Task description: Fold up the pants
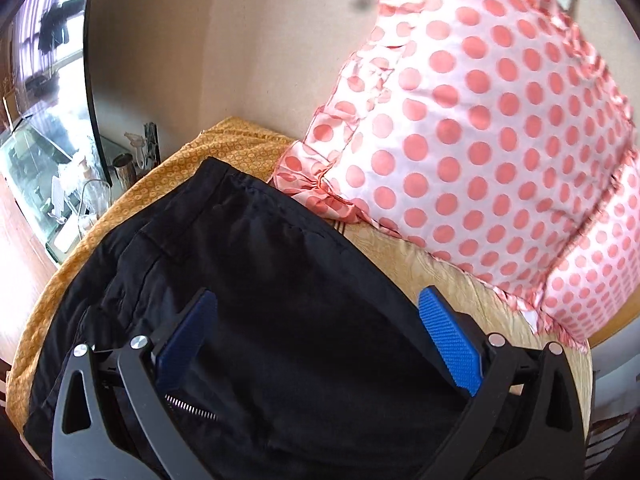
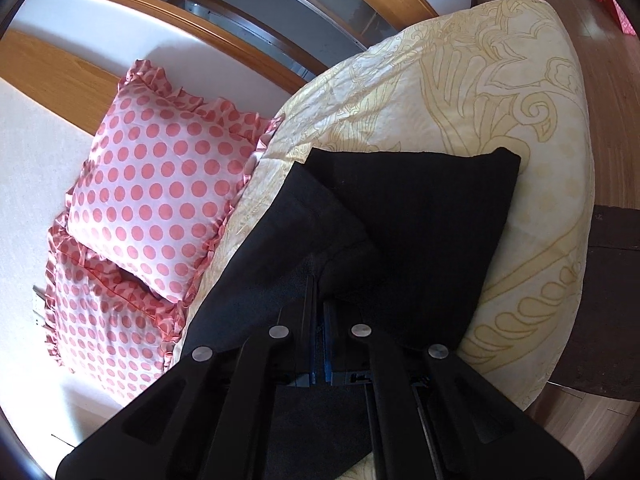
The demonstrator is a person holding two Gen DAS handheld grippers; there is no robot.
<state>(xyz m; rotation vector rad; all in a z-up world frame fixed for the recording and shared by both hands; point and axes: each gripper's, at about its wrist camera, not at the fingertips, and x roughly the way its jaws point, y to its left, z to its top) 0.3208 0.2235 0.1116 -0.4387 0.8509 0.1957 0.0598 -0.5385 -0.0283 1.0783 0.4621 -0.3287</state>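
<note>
Black pants (image 1: 248, 280) lie on the bed, waistband end toward the far side in the left wrist view. My left gripper (image 1: 316, 304) is open just above the cloth, blue pads (image 1: 452, 344) spread wide on either side, holding nothing. In the right wrist view the pants (image 2: 420, 216) show their leg end folded over on the cream bedspread (image 2: 480, 100). My right gripper (image 2: 319, 280) is shut on a raised fold of the black pants, lifting the cloth into a ridge.
Pink polka-dot ruffled pillows (image 1: 500, 140) (image 2: 156, 184) lie beside the pants. An orange patterned cloth (image 1: 168, 184) lies under the waistband end. A glass side table (image 1: 60, 184) with small items stands past the bed's edge. Wooden floor (image 2: 600, 80) lies beyond the bed.
</note>
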